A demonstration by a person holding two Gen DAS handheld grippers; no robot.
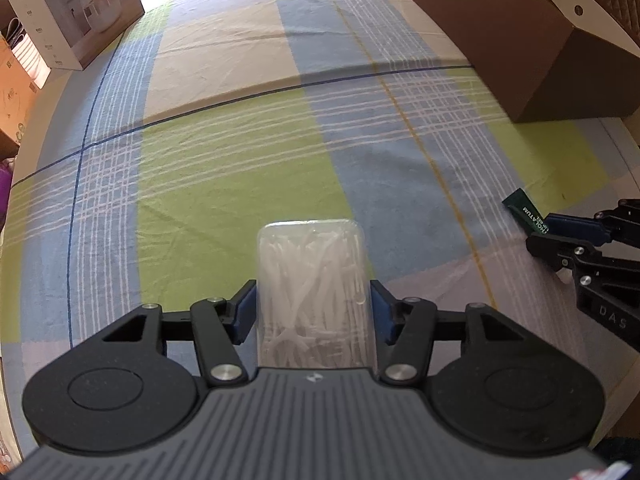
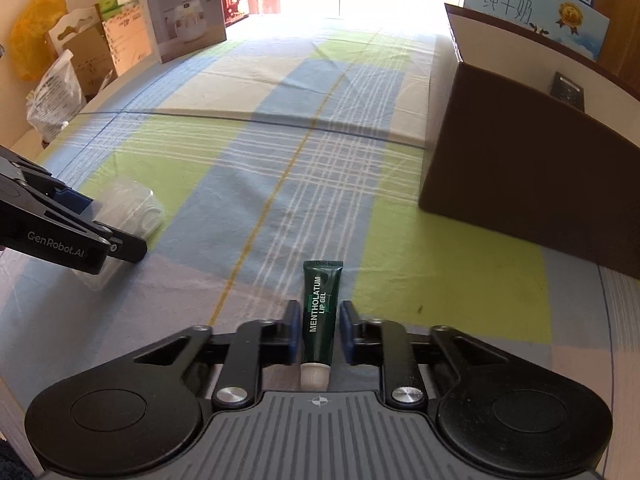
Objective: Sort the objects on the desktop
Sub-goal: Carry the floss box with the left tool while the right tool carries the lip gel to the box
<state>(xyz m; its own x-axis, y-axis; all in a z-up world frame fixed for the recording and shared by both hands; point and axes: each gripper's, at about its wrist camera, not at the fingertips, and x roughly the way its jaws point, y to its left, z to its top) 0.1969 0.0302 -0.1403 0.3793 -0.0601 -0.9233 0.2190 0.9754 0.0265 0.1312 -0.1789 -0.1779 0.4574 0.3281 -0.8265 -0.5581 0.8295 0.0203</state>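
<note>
**Both claws straddling items, grip unconfirmed**

L gripper (image 1: pixel 313 308): blue pads flank a clear plastic box (image 1: pixel 314 280) of white sticks; contact hard to tell, box base hidden by the body. R gripper (image 2: pixel 319 330): narrow, dark green lip gel tube (image 2: pixel 322 312) between pads w/ small gaps, white cap toward camera. Plaid cloth (image 2: pixel 280 160) beneath. Brown cardboard box (image 2: pixel 520 184) ahead-right, contents mostly hidden.

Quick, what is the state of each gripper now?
Left gripper: pads against the clear plastic box; shut on it.
Right gripper: open, its pads apart from the lip gel tube between them.
</note>
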